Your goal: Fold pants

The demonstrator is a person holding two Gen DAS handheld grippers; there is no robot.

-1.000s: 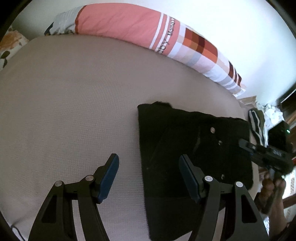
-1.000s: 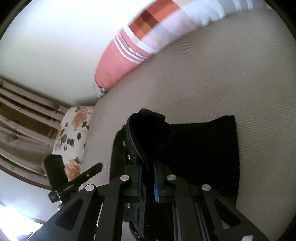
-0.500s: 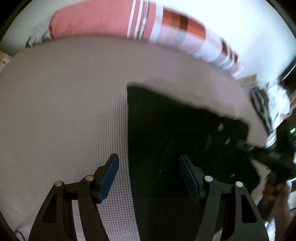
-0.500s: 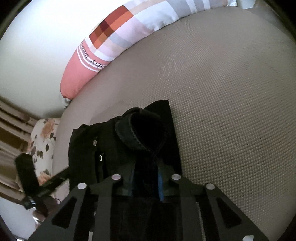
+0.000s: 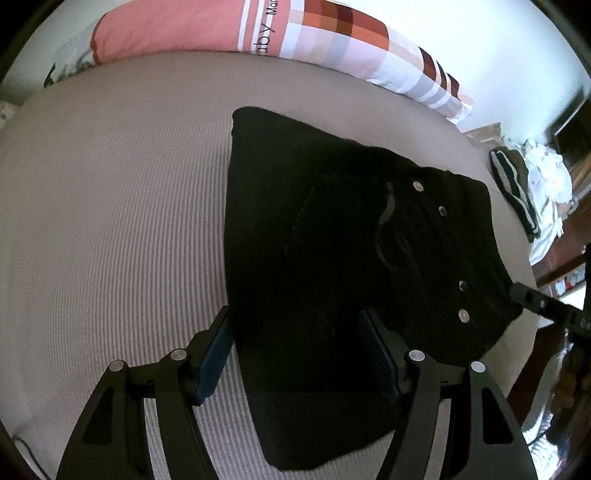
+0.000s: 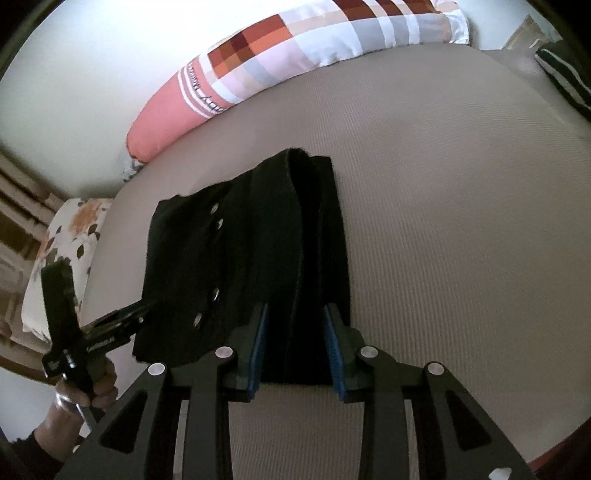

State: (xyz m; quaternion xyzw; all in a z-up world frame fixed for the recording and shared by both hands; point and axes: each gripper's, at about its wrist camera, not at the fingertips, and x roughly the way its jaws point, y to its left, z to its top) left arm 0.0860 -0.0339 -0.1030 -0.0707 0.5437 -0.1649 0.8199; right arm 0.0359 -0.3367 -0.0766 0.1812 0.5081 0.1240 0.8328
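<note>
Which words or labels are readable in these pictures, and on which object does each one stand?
"aby": black letters on a white stripe of the long pillow; its start is cut off.
"Mar": beside it on the same stripe, cut by the picture's edge.
White print on the left gripper handle: too blurred to read.
The pants: no text visible.

1. Pillow [image 5: 280,33], white band between the pink part and the checked part: dark print "aby", its first letter cut off, seen from my left gripper; beside it "Mar", cut by the frame edge.
2. Same pillow [image 6: 258,66], from my right gripper: the same print, upside down, partly legible.
3. My left gripper [image 6: 110,332], black side: small white lettering, too blurred to read.
</note>
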